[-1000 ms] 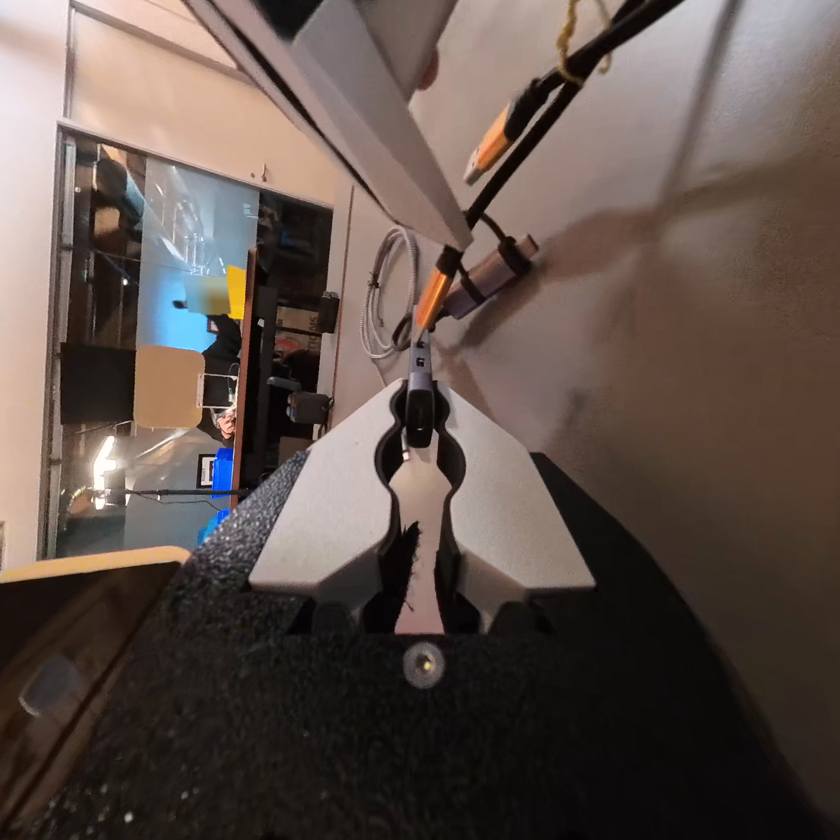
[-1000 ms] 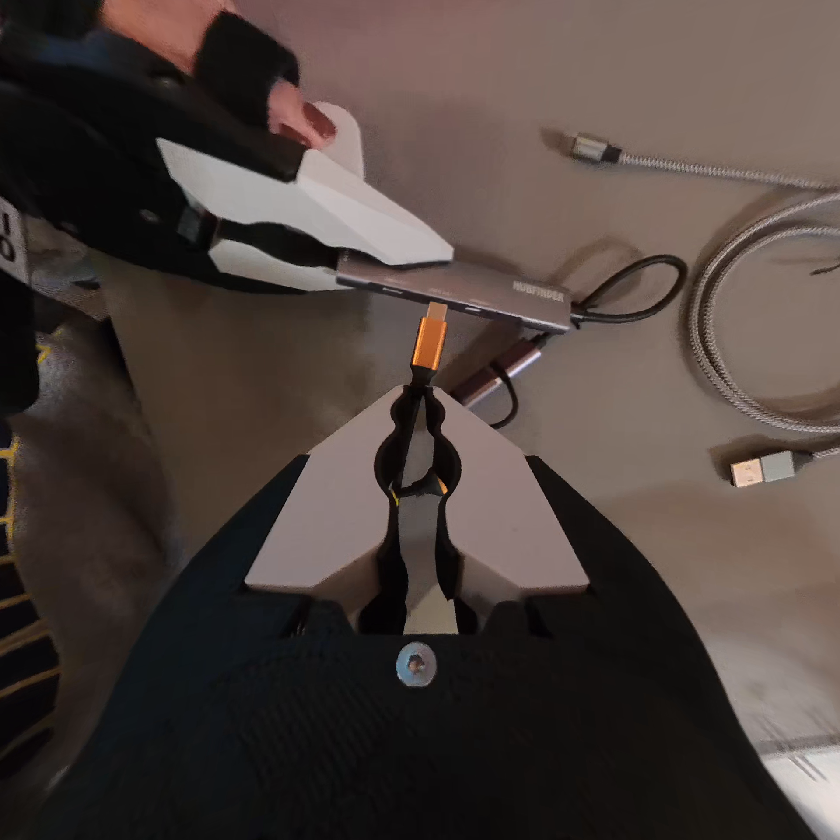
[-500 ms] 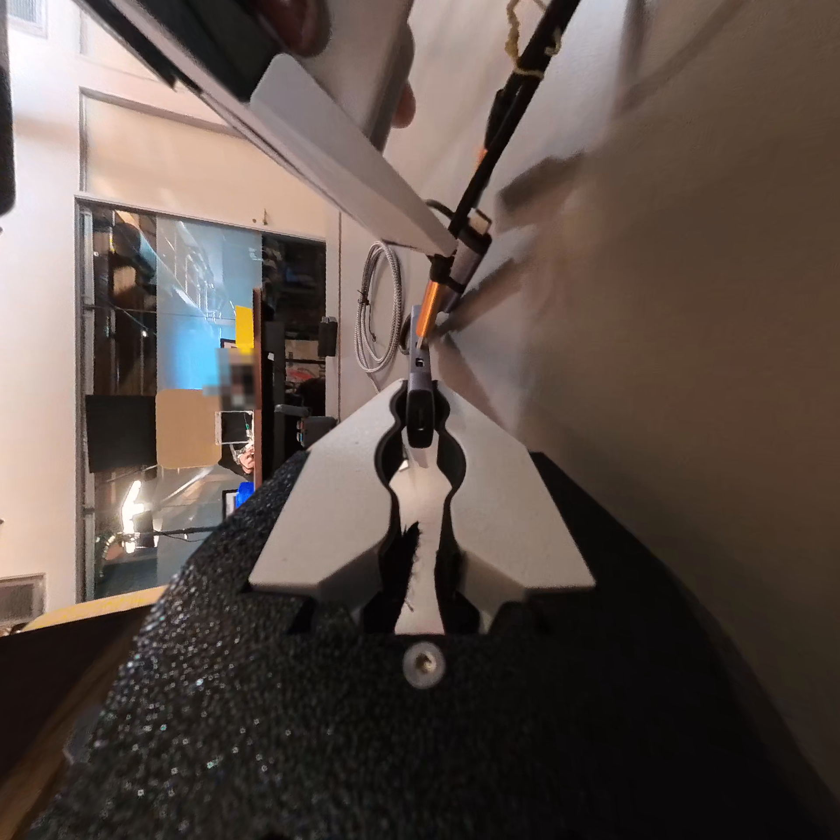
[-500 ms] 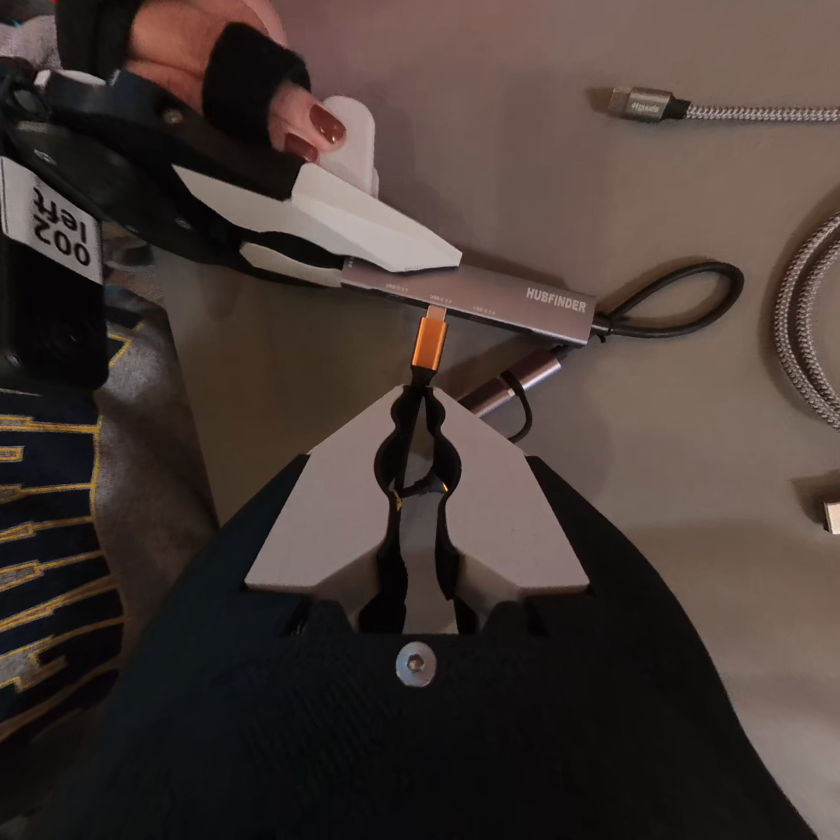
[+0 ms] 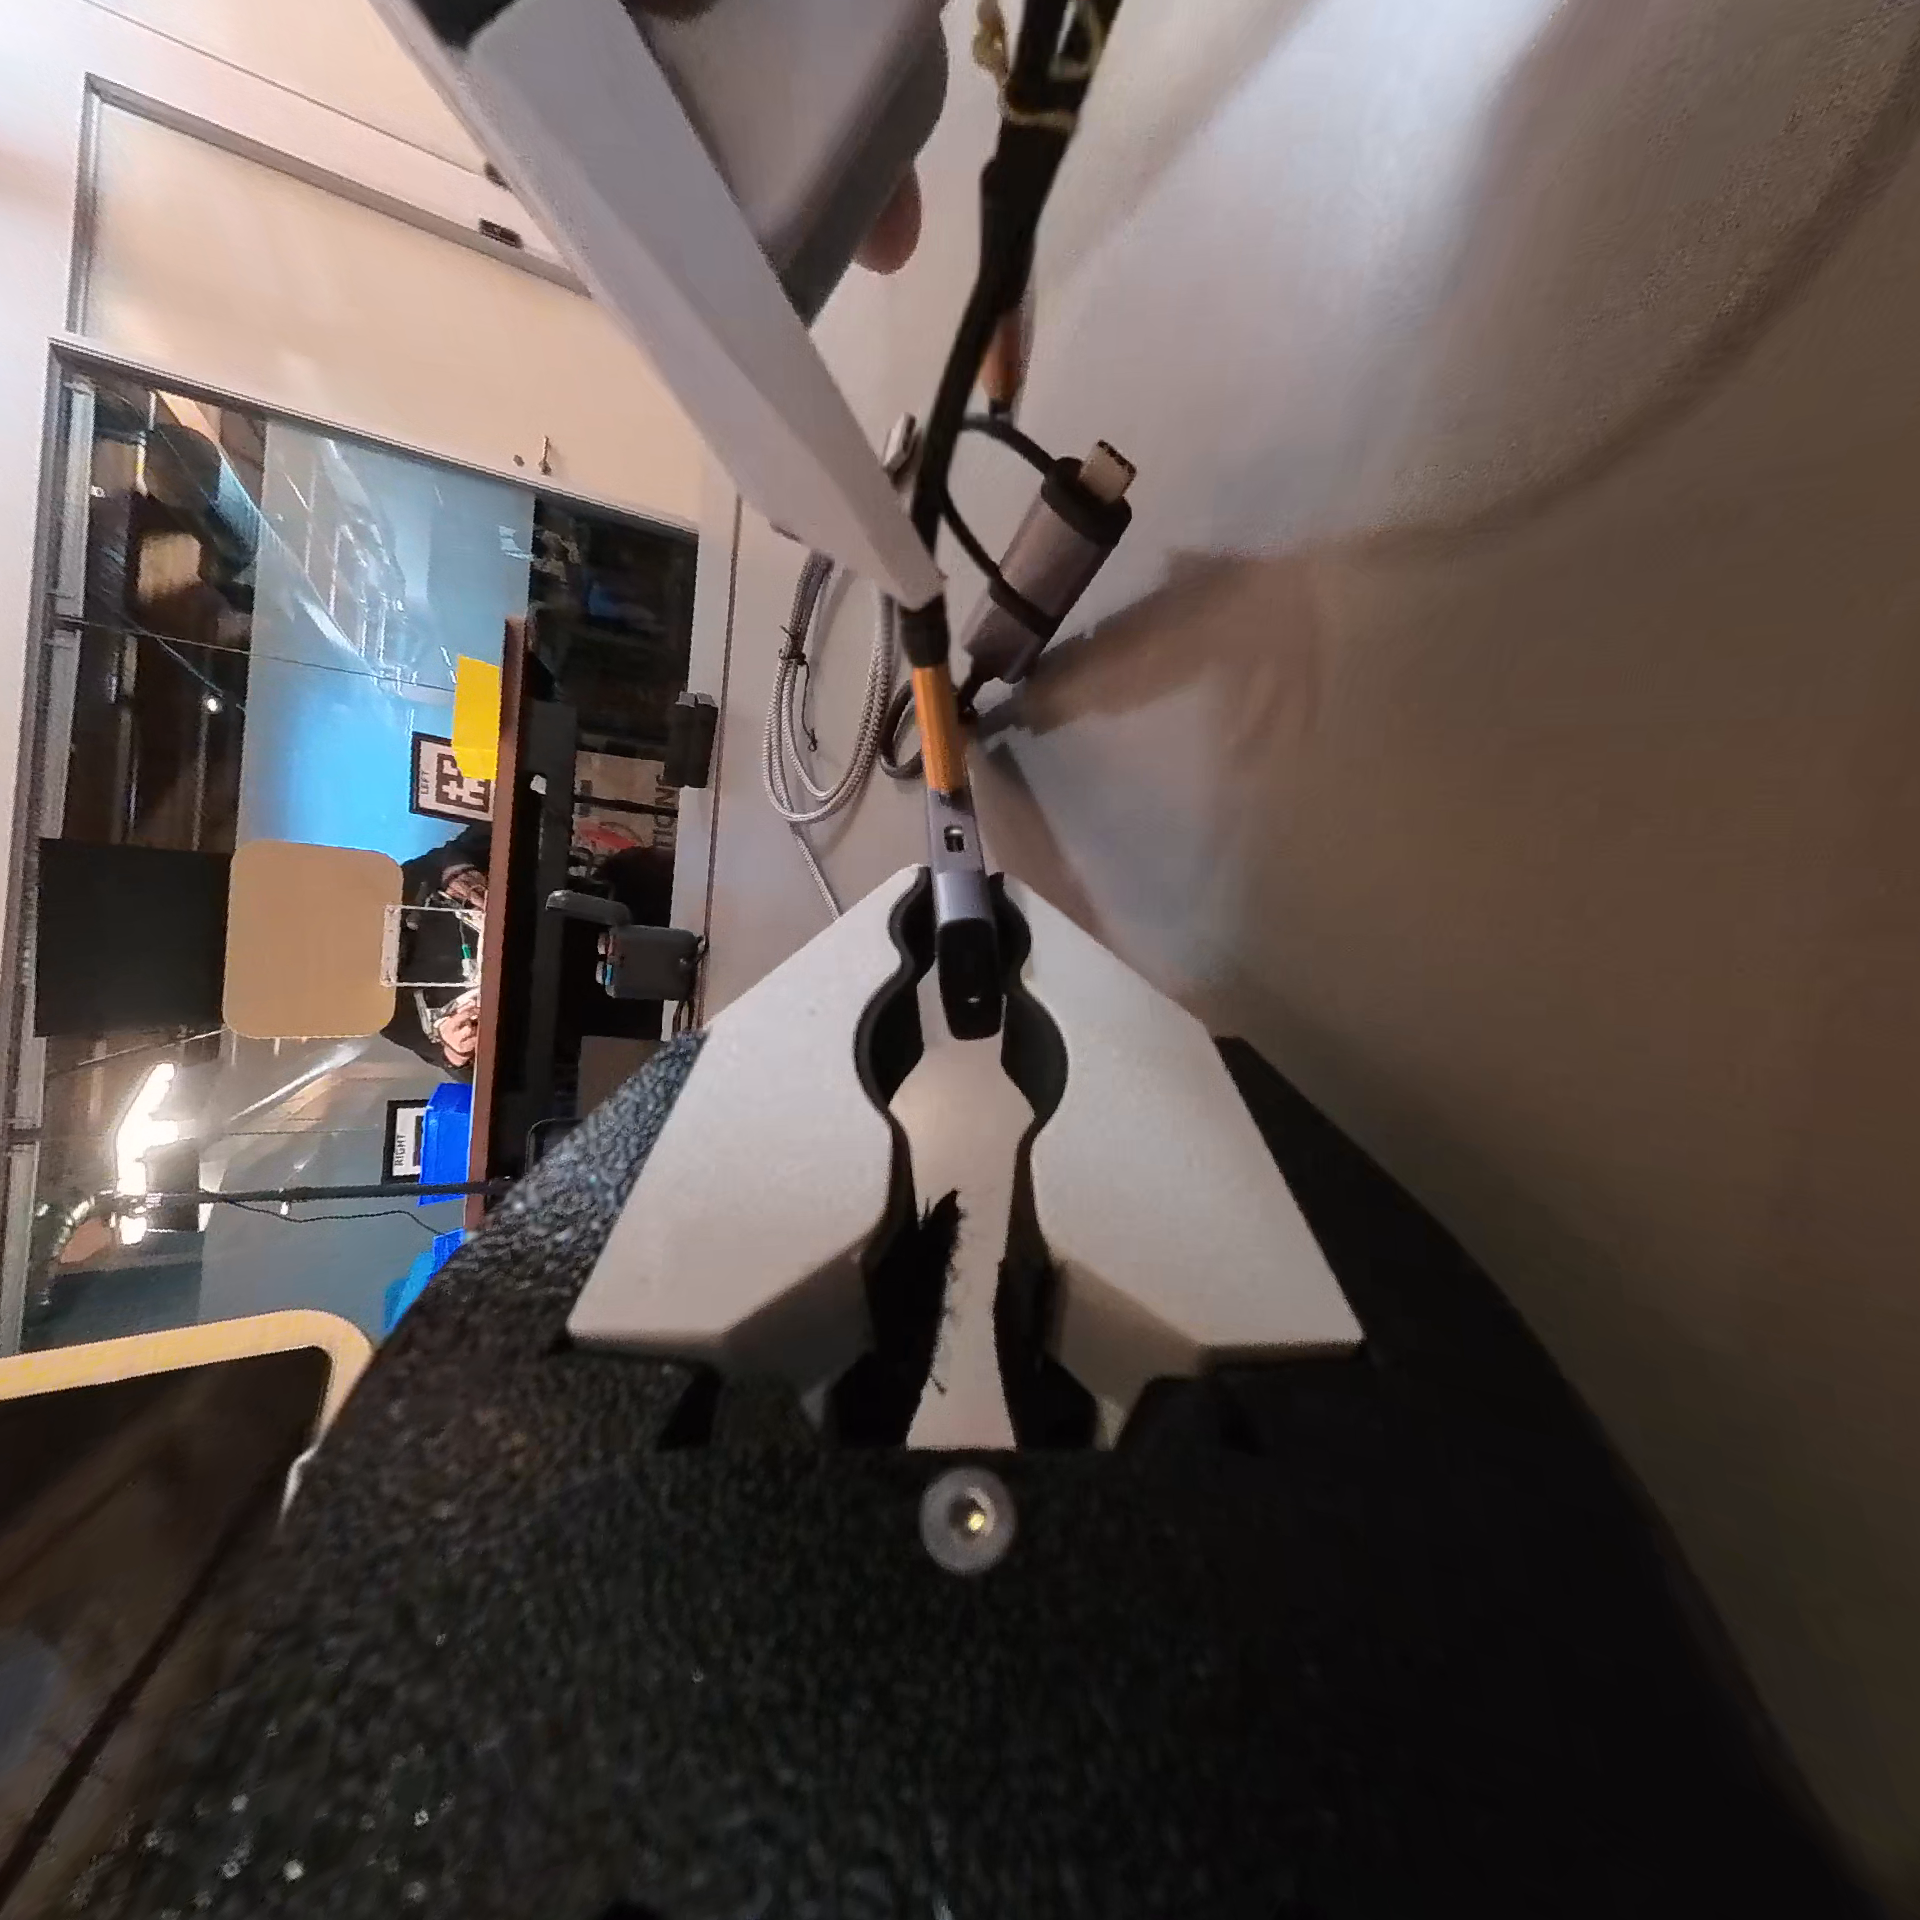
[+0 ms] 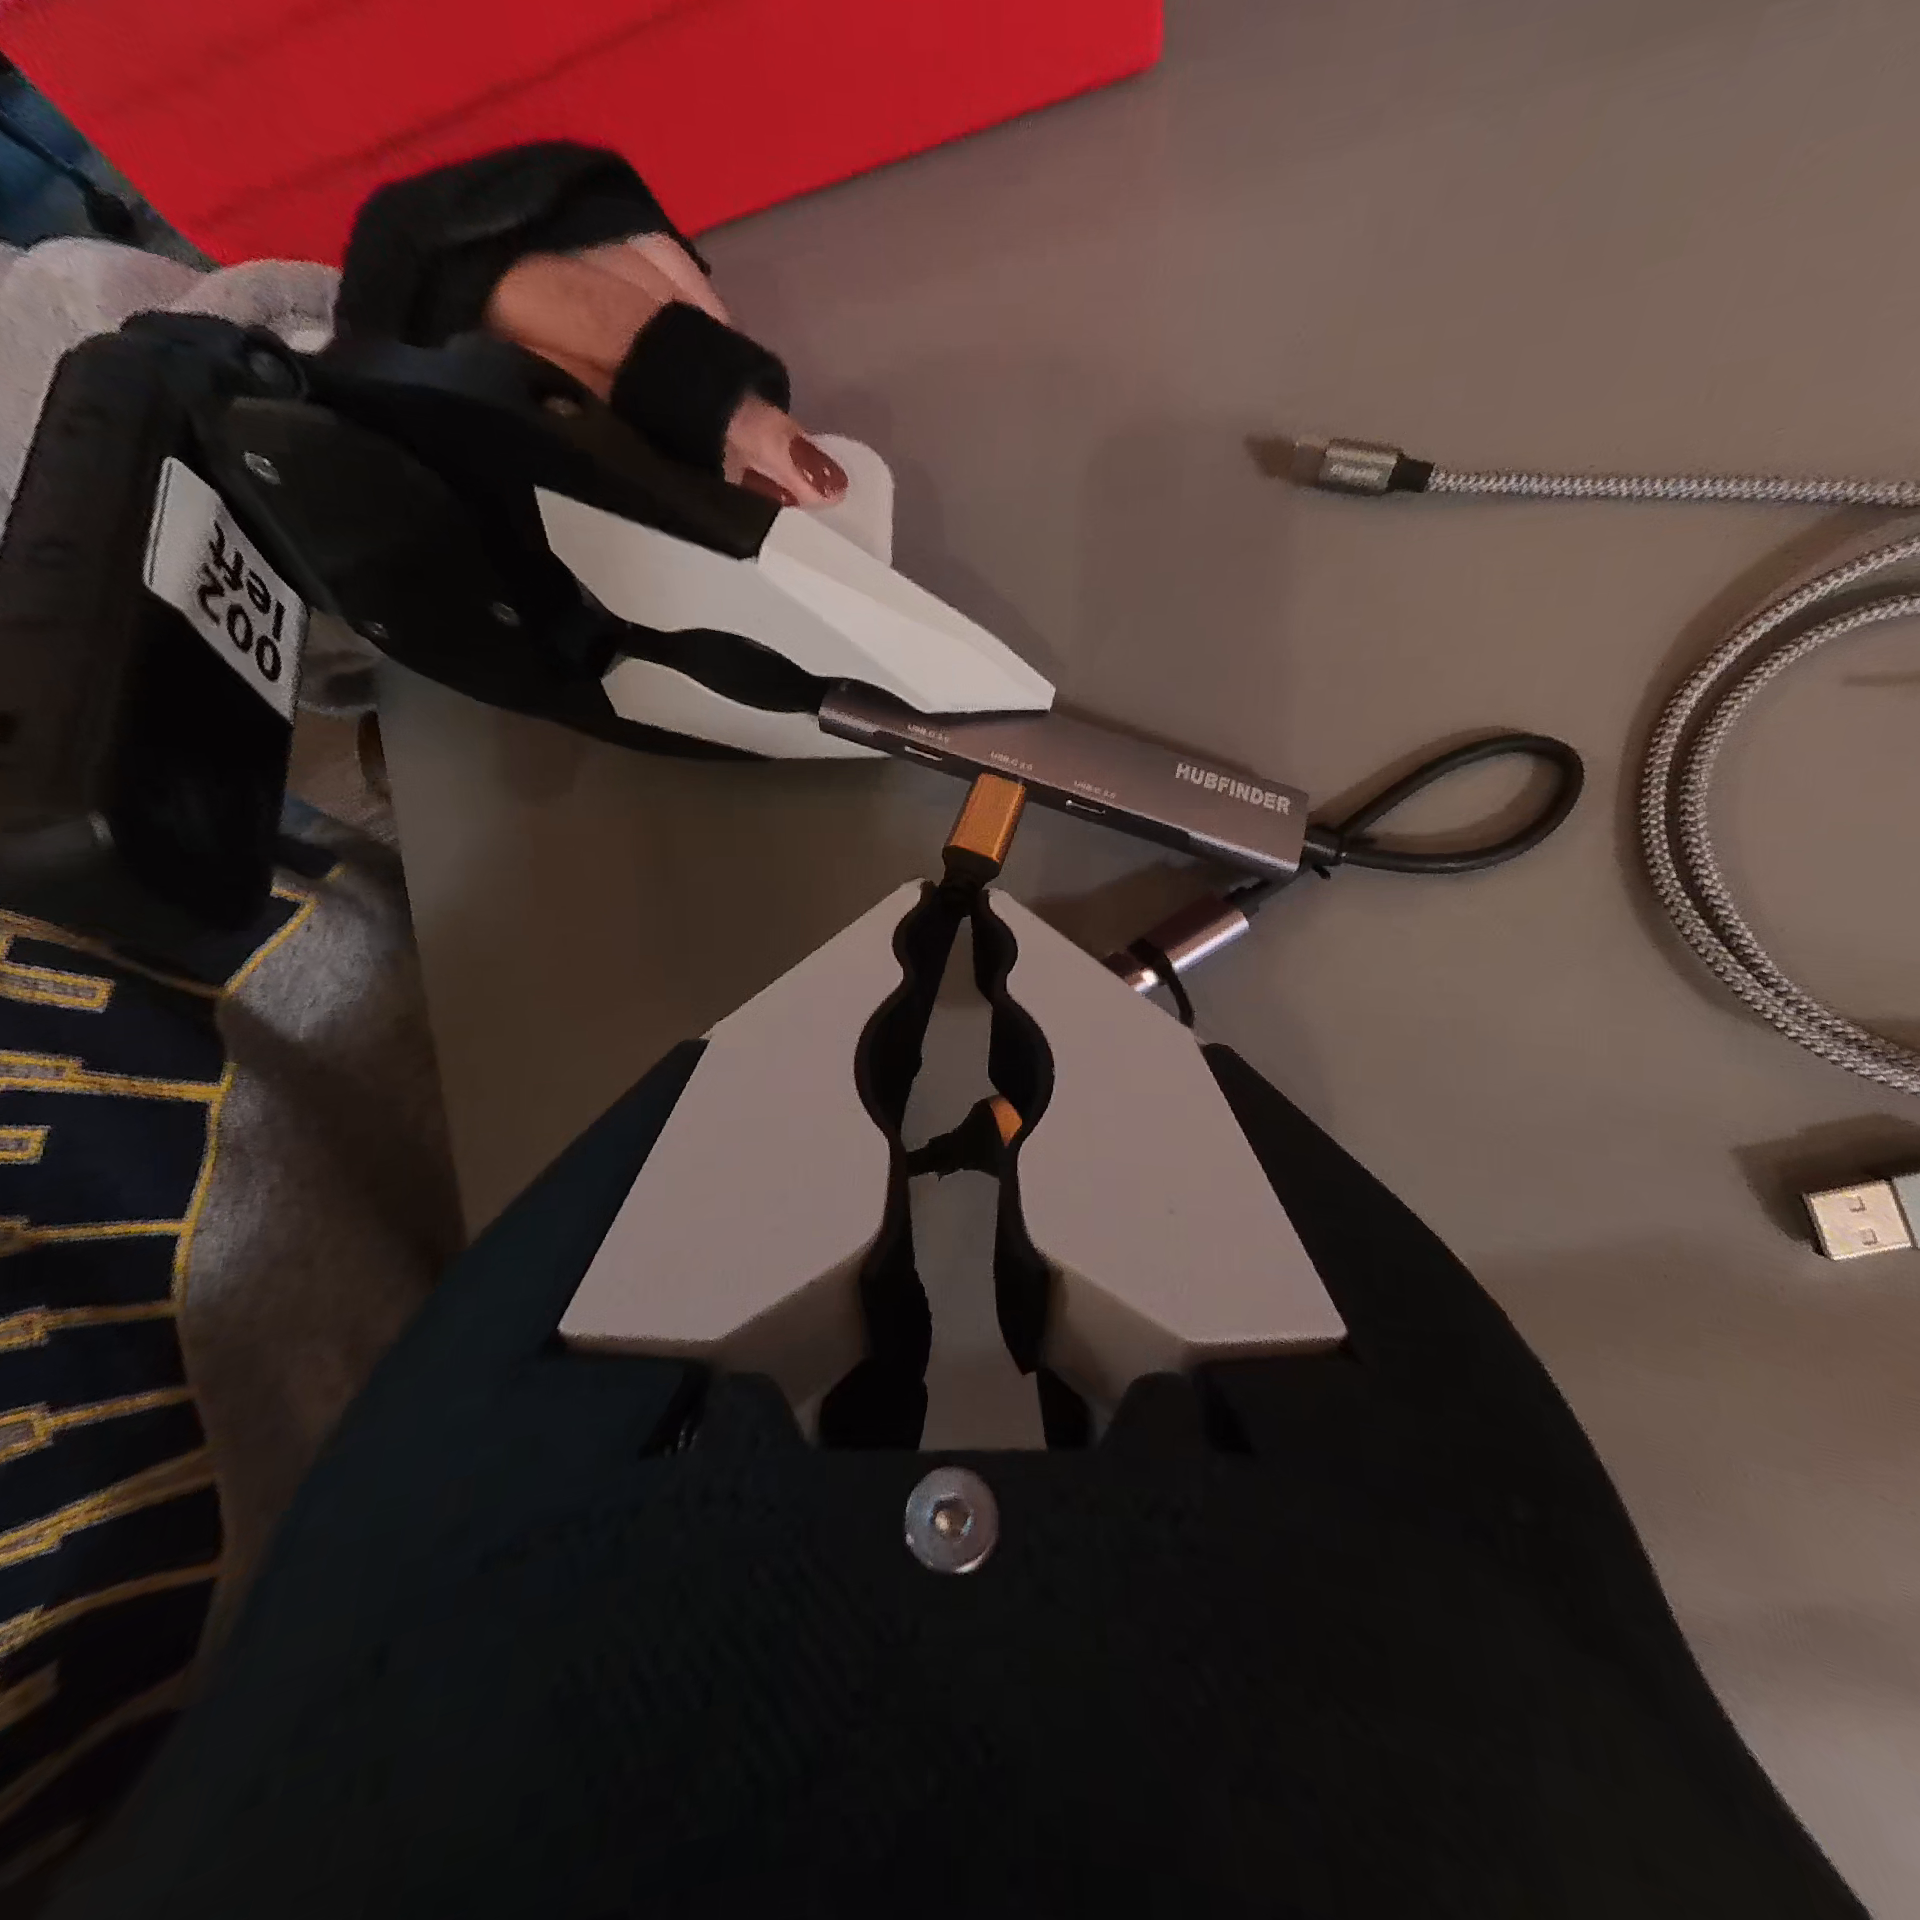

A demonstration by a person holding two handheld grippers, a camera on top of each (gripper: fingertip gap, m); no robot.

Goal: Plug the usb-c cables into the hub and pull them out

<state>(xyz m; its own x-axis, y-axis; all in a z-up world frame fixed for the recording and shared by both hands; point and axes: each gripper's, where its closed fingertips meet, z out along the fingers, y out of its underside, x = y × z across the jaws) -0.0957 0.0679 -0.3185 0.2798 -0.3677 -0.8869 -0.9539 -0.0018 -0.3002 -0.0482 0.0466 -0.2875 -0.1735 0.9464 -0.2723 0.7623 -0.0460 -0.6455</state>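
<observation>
- Left wrist view: left gripper (image 5: 966, 914) shut tight on one end of the grey hub (image 5: 961, 888), both white fingers (image 5: 831, 997) pressing its sides.
- Just past the tips, an orange plug (image 5: 933, 727) sitting in the hub's edge, black cable (image 5: 987, 260) running up and away.
- Beside the plug, a grey adapter (image 5: 1049, 561) on a short black loop.
- Farther off, the right gripper's pale finger (image 5: 727, 312) reaching down to the black cable.
- Right wrist view: right gripper (image 6: 954, 896) pinched narrow on the black cable, right behind the orange plug (image 6: 987, 821).
- Plug pushed into the hub's (image 6: 1143, 779) middle hole, just ahead of the tips.
- Off to the left of the tips, left gripper (image 6: 831, 675) clamped on the hub's far end, gloved hand (image 6: 582, 312) behind it.
- To the right, well apart, a grey braided cable (image 6: 1704, 883) lying on the table (image 6: 1351, 312).
</observation>
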